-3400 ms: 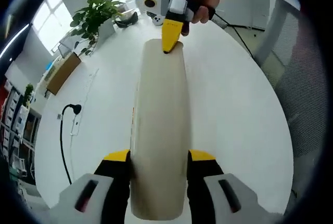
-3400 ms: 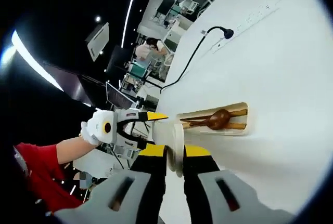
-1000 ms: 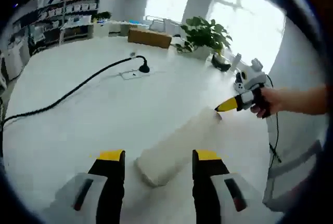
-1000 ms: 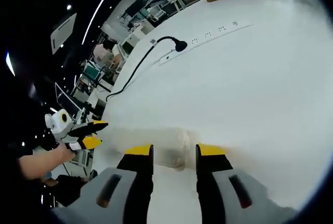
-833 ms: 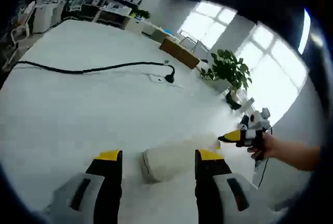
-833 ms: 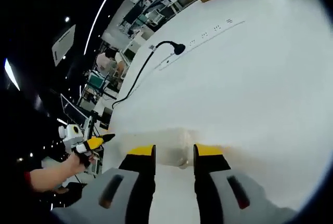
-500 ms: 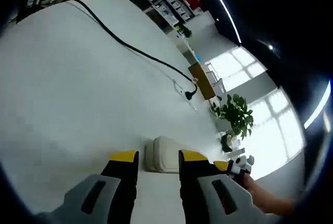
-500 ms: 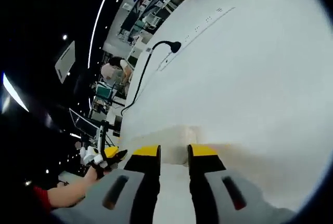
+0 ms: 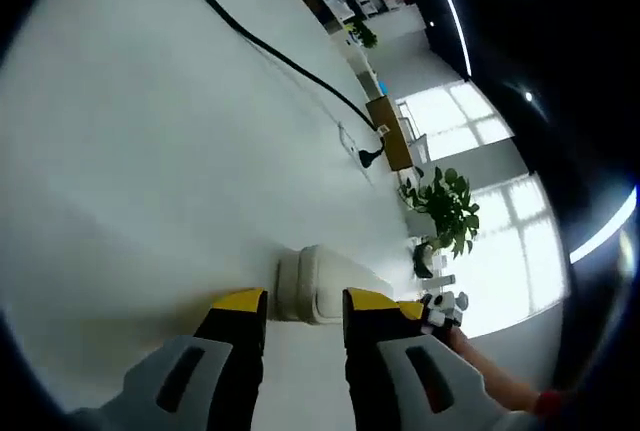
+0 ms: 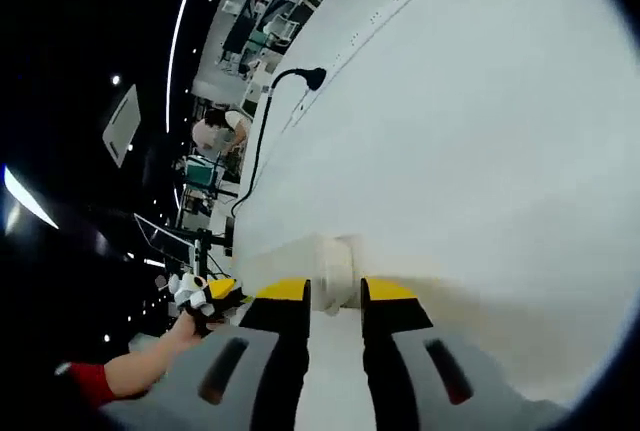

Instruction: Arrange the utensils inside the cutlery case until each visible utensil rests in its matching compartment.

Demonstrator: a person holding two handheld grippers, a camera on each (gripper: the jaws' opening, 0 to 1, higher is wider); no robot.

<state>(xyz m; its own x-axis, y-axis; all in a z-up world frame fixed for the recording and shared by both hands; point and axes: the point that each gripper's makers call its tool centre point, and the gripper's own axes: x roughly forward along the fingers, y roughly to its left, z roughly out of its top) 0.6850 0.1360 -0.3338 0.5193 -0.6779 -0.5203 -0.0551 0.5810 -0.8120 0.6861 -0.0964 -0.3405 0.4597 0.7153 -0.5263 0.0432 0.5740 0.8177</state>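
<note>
Left tool (image 9: 296, 301) clamped on cutlery case (image 9: 305, 286) end, frame bottom centre; right tool (image 10: 335, 291) clamped on opposite end. Advised: level on tabletop (image 9: 120, 151), even grip.

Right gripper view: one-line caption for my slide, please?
Right gripper pinching one end of the closed cream cutlery case on the white table.

Left gripper view and right gripper view, both with strong fisheye curvature. The white desk (image 9: 150, 151) is brightly and evenly lit and close to overexposed in the right gripper view, where little surface detail is kept. Daylight is admitted through the windows (image 9: 470, 201), which are blown out. Ceiling strip lights (image 10: 185, 26) are rendered as curved streaks. Only soft, faint shadows are cast. Edges are smeared and soft
</note>
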